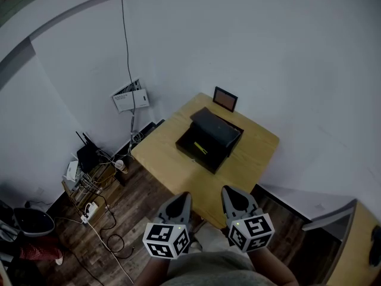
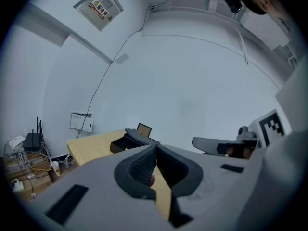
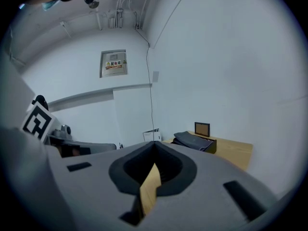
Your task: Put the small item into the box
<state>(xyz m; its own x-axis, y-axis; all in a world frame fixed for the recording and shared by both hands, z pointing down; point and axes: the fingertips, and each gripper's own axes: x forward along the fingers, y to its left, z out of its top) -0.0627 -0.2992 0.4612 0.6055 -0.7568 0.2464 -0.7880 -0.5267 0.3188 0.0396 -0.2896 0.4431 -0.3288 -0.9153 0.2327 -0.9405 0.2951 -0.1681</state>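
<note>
A black box [image 1: 205, 140] stands open on the wooden table [image 1: 250, 159], its lid [image 1: 217, 127] tipped back. A small yellow item [image 1: 201, 148] lies inside the box. Both grippers hover side by side off the table's near edge, well short of the box. My left gripper [image 1: 186, 196] is shut with nothing between its jaws, and the left gripper view shows its tips [image 2: 156, 147] meeting, with the box [image 2: 126, 143] far ahead. My right gripper [image 1: 228, 190] is shut and empty too; its tips [image 3: 154, 143] touch, with the box [image 3: 195, 141] ahead to the right.
A small framed picture [image 1: 225, 99] leans at the table's far edge by the wall. On the wooden floor to the left lie a router [image 1: 86, 154], cables and a power strip [image 1: 89, 210]. A white wall panel [image 1: 130, 97] hangs behind. Another desk corner [image 1: 357, 237] is at the right.
</note>
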